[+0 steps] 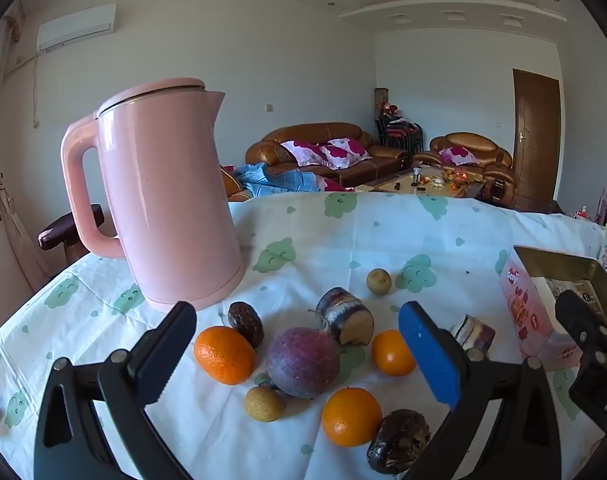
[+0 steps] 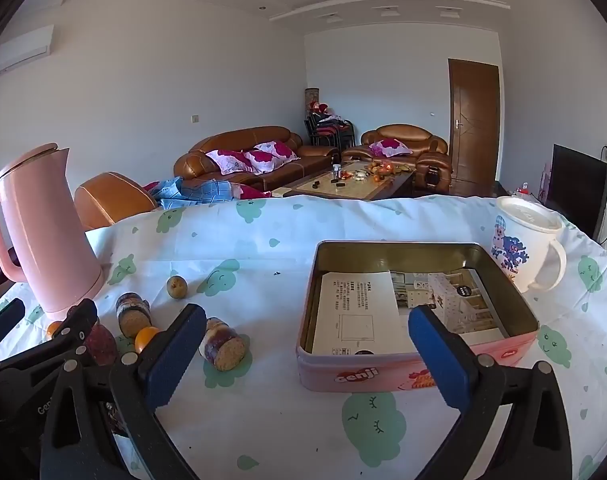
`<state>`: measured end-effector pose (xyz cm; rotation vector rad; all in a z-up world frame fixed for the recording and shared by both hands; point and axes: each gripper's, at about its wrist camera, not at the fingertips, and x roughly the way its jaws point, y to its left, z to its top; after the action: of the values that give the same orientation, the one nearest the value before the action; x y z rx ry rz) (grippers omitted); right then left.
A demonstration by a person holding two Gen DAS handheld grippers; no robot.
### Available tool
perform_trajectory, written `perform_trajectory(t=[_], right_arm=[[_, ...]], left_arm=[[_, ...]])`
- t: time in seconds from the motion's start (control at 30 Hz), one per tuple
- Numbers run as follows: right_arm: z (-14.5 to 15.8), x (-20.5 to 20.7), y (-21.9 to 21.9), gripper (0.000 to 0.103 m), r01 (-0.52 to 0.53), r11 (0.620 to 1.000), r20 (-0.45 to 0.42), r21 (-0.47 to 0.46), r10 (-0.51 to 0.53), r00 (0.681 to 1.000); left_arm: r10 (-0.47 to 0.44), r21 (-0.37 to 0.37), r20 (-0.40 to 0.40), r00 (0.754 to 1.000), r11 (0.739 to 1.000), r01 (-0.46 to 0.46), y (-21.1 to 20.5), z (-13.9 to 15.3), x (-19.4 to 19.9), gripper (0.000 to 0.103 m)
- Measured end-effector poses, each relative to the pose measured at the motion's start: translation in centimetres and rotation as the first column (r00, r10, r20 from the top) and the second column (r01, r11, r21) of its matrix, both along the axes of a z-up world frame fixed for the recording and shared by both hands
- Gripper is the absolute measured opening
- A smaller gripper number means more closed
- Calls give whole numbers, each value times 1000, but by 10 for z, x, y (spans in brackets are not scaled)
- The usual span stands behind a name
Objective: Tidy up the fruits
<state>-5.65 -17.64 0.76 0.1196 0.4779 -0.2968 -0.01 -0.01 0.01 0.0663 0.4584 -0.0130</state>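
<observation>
Both tongs, left and right, are hanging spread and empty; I'm judging the passion fruit needs pinching next, bound for the tin.

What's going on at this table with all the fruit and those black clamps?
A person holds a pair of tongs in each hand, about to sort fruit. Both are wide open and hold nothing. The left tongs hover over loose fruit on the tablecloth: oranges, a purple passion fruit, and cut sugarcane pieces beside a pink kettle. The right tongs face an open tin holding only papers.
</observation>
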Motion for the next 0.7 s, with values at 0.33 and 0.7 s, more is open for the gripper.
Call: perform_trajectory(t=[0.33, 0.7], right_arm=[[0, -1, -1, 102, 7, 1000, 4, -8, -7, 1000], [1, 0, -1, 102, 11, 1000, 4, -15, -11, 1000]], left_arm=[[-34, -9, 30, 999, 999, 34, -5, -2, -6, 103], [-48, -9, 35, 998, 999, 48, -5, 1, -6, 103]])
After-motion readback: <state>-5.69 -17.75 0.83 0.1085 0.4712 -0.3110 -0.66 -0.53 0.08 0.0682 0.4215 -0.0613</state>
